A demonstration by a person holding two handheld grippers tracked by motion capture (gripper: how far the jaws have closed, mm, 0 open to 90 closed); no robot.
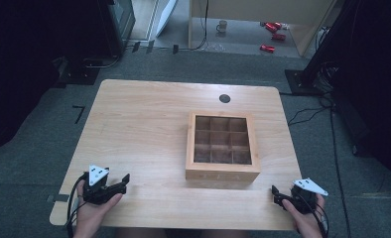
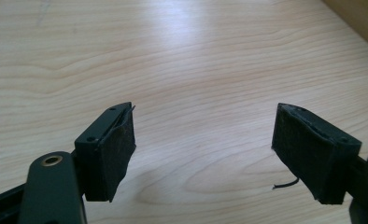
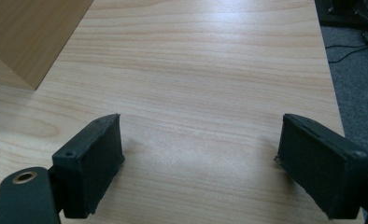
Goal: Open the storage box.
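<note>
A wooden box (image 1: 222,147) with a grid of several square compartments sits on the light wooden table (image 1: 144,129), right of centre. My left gripper (image 1: 125,180) rests near the table's front left edge, a hand behind it. Its jaws stand wide apart over bare wood, and the left gripper (image 2: 203,154) holds nothing. My right gripper (image 1: 274,194) lies at the front right corner, a little right of the box's front. The right gripper (image 3: 201,163) is open too, with only table between its pads. A corner of the box (image 3: 32,37) rises at the upper left of the right gripper view.
A dark round cap (image 1: 225,98) is set in the table near its far edge. Beyond the table, on the floor, are a cup (image 1: 222,26) and red objects (image 1: 273,34). Cables (image 1: 307,116) trail on the carpet at the right.
</note>
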